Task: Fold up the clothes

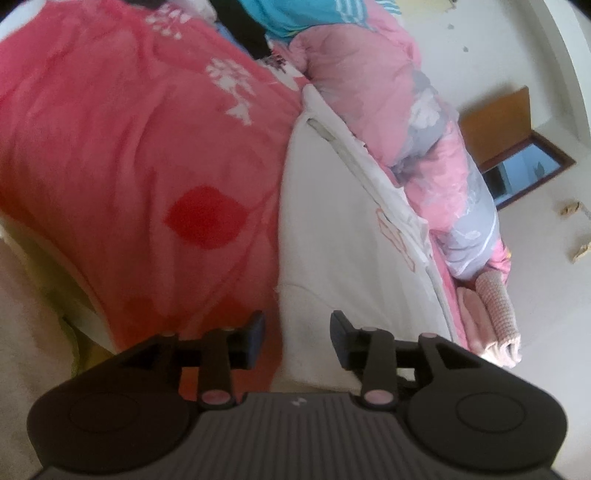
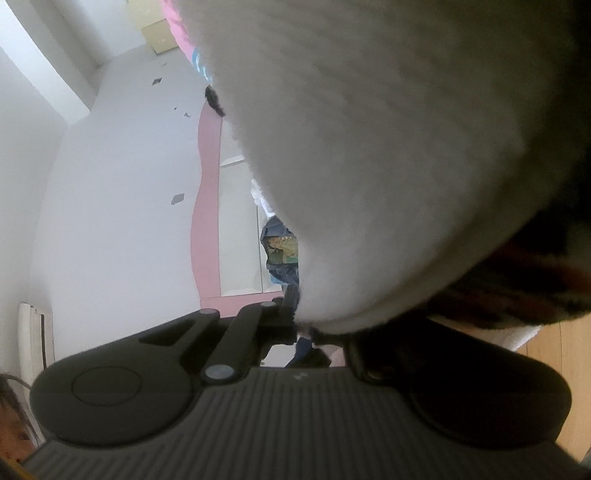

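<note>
In the left wrist view my left gripper point(image 1: 297, 334) is open and empty, hovering over the bed where a white garment point(image 1: 332, 236) lies beside a red fleece blanket point(image 1: 147, 147). In the right wrist view my right gripper point(image 2: 314, 332) is shut on a fluffy white garment point(image 2: 388, 147), which hangs from the jaws and fills the upper right of the view. The right finger is hidden behind the cloth.
A pink and grey quilt point(image 1: 436, 147) lies along the bed's far side, with folded pink clothes point(image 1: 491, 325) at its end. A teal striped garment point(image 1: 314, 18) lies at the top. A pink headboard point(image 2: 207, 203) and white wall show behind the right gripper.
</note>
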